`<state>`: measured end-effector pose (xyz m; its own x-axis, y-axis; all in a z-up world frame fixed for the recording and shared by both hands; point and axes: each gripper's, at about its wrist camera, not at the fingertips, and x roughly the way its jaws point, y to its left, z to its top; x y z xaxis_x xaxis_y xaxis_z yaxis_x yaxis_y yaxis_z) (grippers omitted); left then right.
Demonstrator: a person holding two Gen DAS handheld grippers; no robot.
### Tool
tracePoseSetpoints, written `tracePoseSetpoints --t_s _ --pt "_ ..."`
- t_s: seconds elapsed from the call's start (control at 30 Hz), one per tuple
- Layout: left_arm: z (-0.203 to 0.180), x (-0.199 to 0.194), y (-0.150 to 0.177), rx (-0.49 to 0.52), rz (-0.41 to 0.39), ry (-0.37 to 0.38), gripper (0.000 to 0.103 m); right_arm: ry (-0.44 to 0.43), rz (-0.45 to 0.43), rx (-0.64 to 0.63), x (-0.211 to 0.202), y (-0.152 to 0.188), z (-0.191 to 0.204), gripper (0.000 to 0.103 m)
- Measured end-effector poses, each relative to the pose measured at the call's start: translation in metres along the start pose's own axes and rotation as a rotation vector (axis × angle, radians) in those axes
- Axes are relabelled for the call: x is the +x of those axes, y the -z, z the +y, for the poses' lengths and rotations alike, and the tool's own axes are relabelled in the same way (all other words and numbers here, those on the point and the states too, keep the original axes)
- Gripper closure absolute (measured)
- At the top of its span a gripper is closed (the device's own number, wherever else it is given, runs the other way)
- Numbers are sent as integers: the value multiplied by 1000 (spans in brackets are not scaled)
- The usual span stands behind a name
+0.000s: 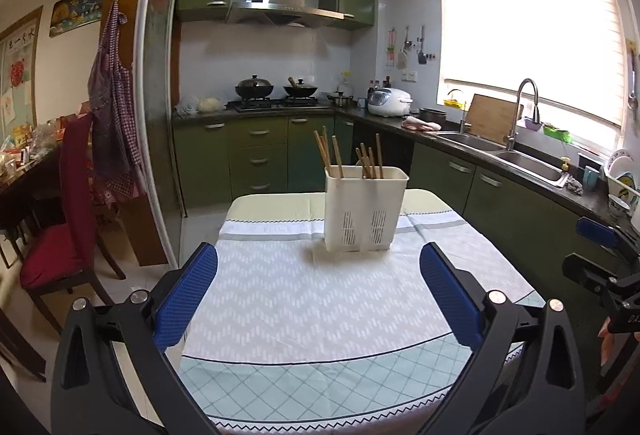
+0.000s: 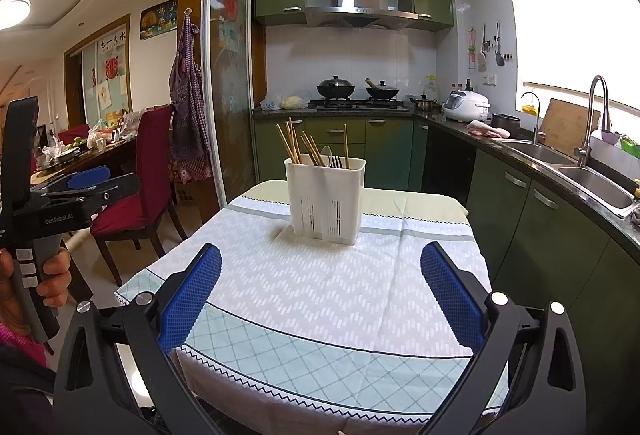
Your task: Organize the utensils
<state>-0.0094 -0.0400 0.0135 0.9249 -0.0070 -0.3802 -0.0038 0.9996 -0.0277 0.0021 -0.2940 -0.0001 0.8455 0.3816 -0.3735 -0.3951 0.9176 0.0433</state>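
Note:
A white plastic utensil holder (image 1: 364, 209) stands upright on the table (image 1: 280, 299), towards its far end. Several wooden chopsticks (image 1: 370, 161) stick up out of both its compartments. In the right wrist view the holder (image 2: 326, 201) also shows a spoon and a fork (image 2: 334, 159) inside with the chopsticks (image 2: 298, 145). My left gripper (image 1: 318, 261) is open and empty, held over the near part of the table, short of the holder. My right gripper (image 2: 320, 261) is open and empty, also short of the holder.
The table wears a white and pale green patterned cloth (image 2: 320, 315). A red chair (image 2: 140, 191) stands to the left. Green kitchen cabinets (image 1: 500, 203) and a counter with a sink (image 1: 520, 159) run along the right. A stove with two woks (image 1: 276, 91) is at the back.

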Motion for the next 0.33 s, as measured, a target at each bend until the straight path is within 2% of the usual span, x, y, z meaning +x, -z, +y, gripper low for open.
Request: tracePoseSetpoints --t_s 0.1,0.17,0.33 --pt "-2 2 -1 29 13 -35 6 0 0 3 0 0 0 5" --pt "-1 7 -1 33 43 -23 6 -1 3 6 1 2 -1 5" --pt "2 11 1 34 57 -36 6 1 12 12 6 3 -5 5"
